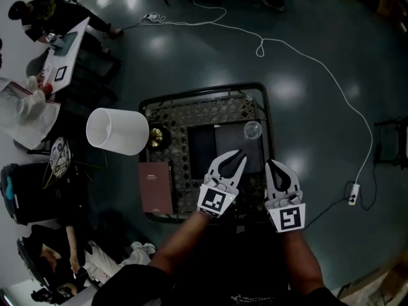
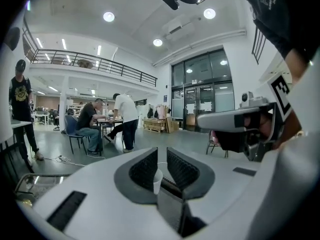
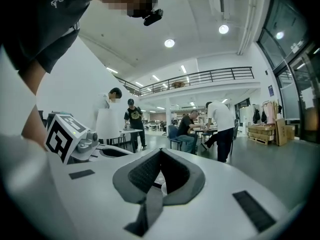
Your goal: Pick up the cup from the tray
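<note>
Cup (image 1: 253, 131) stands upright at the far right corner of the dark tray (image 1: 203, 146) on the cart (image 1: 191, 112), untouched. Both grippers hover side by side over the tray's near edge, aimed about level, so this is likely staging for the approach. Left gripper (image 1: 237, 155) has its jaws slightly apart with nothing clamped. It is nearer the cup, so it is probably the picker. Right gripper (image 1: 275, 164) has its jaws together, empty, and seems idle. Pick not yet started.
</note>
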{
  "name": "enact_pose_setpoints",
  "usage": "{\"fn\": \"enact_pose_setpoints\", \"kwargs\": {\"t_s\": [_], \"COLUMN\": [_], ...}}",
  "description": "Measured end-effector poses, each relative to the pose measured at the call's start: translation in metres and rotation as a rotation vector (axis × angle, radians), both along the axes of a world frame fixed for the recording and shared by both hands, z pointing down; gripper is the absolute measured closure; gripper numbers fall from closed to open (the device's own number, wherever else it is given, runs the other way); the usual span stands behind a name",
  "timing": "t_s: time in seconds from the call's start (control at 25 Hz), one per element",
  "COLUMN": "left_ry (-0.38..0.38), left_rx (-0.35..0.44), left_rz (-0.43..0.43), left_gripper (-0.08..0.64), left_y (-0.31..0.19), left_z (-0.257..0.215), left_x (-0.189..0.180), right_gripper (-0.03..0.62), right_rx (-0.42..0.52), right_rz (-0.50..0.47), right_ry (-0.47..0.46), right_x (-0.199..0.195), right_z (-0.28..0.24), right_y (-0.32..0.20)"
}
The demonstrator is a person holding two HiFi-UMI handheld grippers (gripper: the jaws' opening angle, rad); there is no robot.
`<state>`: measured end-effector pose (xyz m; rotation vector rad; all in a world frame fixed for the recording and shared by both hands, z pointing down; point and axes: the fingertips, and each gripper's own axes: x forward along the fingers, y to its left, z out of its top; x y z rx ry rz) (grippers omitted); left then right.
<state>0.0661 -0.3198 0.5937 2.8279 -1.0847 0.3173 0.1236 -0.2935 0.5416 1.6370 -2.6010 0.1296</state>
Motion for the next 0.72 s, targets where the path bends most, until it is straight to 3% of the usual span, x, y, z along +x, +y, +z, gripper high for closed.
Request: {"fn": "enact_pose_setpoints", "kwargs": {"t_s": [0.2, 0.44, 0.72], "left_ry": [-0.022, -0.047, -0.105], "left_rx": [-0.016, -0.031, -0.098], "left_rz": [-0.023, -0.053, -0.047], "left_gripper": [0.372, 0.264, 0.204], "left_y": [-0.009, -0.019, -0.037], "left_z": [0.021, 0.047, 0.093], "left_x": [0.006, 0.013, 0.025], "right_gripper": [0.583, 0.583, 0.583], "right_rx": [-0.001, -0.002, -0.035], "right_rz": [0.003, -0.004, -0.003], "right_ry": [-0.016, -0.014, -0.019], "right_x": [0.005, 0.006, 0.013], "right_z": [0.007, 0.013, 0.025], "right_y": [-0.008, -0.013, -0.014]}}
